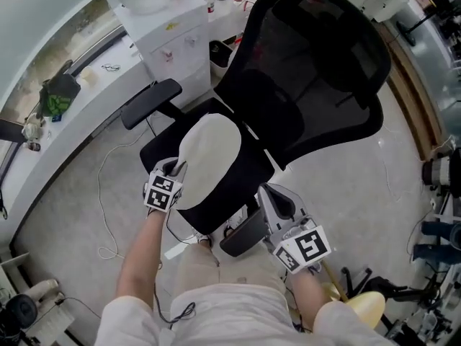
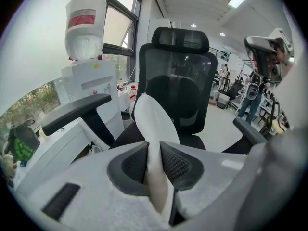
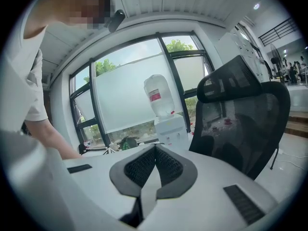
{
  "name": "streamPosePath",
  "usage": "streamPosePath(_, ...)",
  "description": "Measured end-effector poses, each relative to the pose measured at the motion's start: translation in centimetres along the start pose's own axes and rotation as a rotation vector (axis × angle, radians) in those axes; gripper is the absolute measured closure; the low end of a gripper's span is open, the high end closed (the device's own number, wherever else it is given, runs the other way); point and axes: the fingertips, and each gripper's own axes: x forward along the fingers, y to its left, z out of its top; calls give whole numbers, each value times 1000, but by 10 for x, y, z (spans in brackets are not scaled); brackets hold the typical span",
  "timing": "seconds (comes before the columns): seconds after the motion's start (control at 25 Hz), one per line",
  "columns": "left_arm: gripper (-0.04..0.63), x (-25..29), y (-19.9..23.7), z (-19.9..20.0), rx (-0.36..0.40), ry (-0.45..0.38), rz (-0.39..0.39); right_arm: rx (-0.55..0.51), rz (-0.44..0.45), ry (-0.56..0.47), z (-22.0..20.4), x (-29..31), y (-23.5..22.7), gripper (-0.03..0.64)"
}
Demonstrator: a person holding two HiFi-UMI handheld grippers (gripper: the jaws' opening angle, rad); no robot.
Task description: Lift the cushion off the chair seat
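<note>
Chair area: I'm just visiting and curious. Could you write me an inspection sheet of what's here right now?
Surface: black chair seat, partly under the cushion.
Job's things: white cushion, tilted, its near edge pinched.
Clutter: green item on the white counter.
Grippers: left tongs shut on the cushion; right tongs shut, empty.
Cables: thin white cable looping across the floor.
Surroundings: water dispenser, windows, grey floor.

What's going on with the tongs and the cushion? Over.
Left tongs shut on the cushion, near edge. Right tongs shut, empty, beside the armrest. Cushion tipped up over the seat. Nothing on top of it.
</note>
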Motion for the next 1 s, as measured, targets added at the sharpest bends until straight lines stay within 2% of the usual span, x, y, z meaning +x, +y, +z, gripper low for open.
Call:
streamPosePath(0.08,531,-10,1,9,-12,-21,12,-10,2,-8,10,-3,2,617)
streamPosePath(0.36,528,-45,-16,48,-146,-135,76,-52,24,-17,34,-16,18,617)
streamPosePath(0.64,522,-88,-9,93,-131,-235,160,-83,57,-83,64,-23,35,615)
streamPosePath(1.0,522,-155,19,145,-155,-384,261,-102,5,-127,94,-32,19,615)
